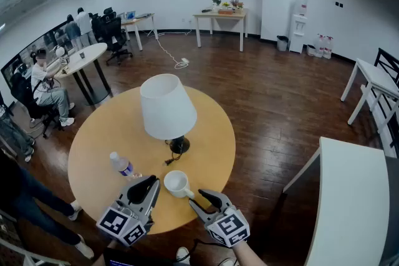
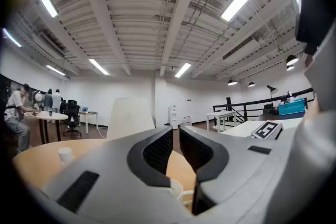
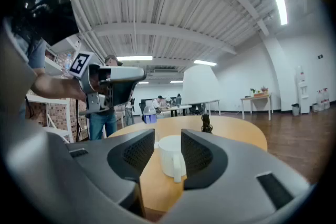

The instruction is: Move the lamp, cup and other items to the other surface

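- The round bench [image 1: 93, 146] is being used to carry everything.
- The lamp [image 1: 166, 107] is being borne upright near its middle.
- On the left gripper [image 1: 151, 182], the fingers [image 2: 157, 150] are being held narrowly apart, empty.
- On the right gripper [image 1: 196, 198], the fingers [image 3: 197, 152] are being held wider, with the cup [image 1: 176, 182] just beyond their tips.

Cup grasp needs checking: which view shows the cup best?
Right gripper view: the cup stands whole and close, framed by the right gripper's tongs, handle toward the camera. Head view shows it small, from above; left gripper view shows only a rim sliver.
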`<state>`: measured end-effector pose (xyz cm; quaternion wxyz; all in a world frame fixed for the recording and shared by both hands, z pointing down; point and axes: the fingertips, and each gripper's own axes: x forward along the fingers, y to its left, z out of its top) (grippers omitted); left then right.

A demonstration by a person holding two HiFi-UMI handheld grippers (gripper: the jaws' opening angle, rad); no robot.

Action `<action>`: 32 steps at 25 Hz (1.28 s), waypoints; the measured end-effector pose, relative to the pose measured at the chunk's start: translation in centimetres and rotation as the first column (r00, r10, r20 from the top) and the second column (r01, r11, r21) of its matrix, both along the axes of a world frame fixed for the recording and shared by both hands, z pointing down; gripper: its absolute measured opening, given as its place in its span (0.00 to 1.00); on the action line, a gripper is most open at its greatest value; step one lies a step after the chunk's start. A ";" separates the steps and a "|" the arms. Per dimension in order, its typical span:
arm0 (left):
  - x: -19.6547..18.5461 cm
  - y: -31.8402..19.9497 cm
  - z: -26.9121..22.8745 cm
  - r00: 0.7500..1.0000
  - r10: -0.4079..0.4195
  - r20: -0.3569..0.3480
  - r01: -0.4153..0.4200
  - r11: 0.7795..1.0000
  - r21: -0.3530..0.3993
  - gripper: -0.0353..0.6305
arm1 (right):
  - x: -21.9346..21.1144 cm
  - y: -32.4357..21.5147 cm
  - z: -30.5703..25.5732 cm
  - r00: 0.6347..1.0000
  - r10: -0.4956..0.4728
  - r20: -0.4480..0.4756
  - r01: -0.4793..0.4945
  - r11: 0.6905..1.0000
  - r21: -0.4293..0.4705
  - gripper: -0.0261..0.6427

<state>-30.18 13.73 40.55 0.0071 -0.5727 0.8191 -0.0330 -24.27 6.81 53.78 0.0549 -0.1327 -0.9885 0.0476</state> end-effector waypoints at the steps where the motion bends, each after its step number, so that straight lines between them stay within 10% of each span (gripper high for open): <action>1: -0.4 0.0 0.7 1.000 -0.004 -0.002 0.004 1.000 -0.013 0.14 | -0.8 0.0 1.3 1.000 -0.005 -0.029 0.005 1.000 0.019 0.25; 32: -2.2 0.1 7.9 0.994 -0.060 -0.096 0.047 0.991 -0.125 0.14 | -5.5 -0.4 8.3 0.996 0.019 -0.089 -0.010 0.995 0.096 0.11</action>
